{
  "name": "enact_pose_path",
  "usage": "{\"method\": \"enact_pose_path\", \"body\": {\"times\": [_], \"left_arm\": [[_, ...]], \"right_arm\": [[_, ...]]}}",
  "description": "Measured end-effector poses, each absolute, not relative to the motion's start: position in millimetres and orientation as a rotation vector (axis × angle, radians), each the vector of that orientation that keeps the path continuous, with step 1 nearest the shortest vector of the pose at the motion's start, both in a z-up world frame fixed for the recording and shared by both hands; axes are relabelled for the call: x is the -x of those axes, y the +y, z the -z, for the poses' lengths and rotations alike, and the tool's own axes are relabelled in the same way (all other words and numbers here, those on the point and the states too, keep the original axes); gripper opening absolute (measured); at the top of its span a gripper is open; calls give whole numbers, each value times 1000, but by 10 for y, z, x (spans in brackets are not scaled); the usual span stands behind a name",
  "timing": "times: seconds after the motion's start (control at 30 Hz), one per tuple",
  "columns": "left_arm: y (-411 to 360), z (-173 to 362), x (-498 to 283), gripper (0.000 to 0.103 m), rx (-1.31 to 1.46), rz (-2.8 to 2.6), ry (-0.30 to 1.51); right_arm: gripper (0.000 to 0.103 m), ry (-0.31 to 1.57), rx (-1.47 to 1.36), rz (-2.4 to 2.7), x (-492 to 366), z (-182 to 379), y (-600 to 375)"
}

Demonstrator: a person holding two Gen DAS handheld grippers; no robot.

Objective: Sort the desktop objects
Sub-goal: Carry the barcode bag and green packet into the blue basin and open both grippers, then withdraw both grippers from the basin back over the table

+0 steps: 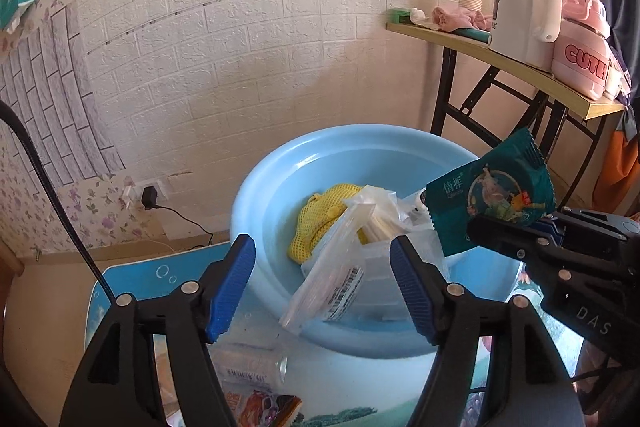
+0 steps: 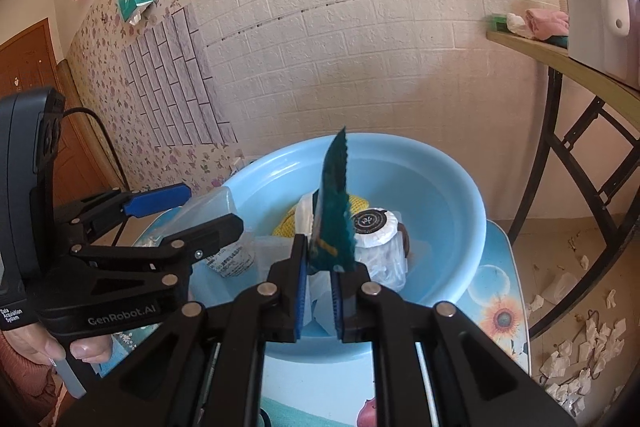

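The left gripper sits nearest, fingers apart and empty, with the clear bag lying over the near rim of the blue basin between them. To its right, the right gripper is clamped on the teal packet, held upright above the basin. Best to carry the packet over the open far side before letting go; the near rim is crowded, the table's right edge near

The basin is pale blue, the mesh cloth inside yellow. The snack packet is teal; the tabletop shows a sunflower print.
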State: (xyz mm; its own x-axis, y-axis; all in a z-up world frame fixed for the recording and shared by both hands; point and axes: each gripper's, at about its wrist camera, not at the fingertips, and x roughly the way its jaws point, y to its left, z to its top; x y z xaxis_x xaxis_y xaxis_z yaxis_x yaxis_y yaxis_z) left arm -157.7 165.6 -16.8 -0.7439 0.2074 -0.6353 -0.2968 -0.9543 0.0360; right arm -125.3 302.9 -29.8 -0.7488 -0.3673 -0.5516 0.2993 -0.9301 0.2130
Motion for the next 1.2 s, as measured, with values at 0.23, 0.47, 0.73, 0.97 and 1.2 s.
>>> {"method": "enact_pose_path", "body": {"times": [0.23,0.47,0.73,0.97,1.2], "left_arm": [[1459,99,1377,70,950,-2725,158],[1252,60,1194,70,943,-2756,128],[973,117,987,75,976,-2790,116],[791,150,904,75,1016,-2816,97],[739,227,848,83,1073,-2806,135]], "right_arm": [[14,-140,-854,2662,1094,155,2952],[14,-116,-855,2660,929,67,2836],[19,-112,-896,2642,832,109,2690],[20,-98,-918,2625,763,112,2555],[20,-92,-944,2618,710,125,2511]]}}
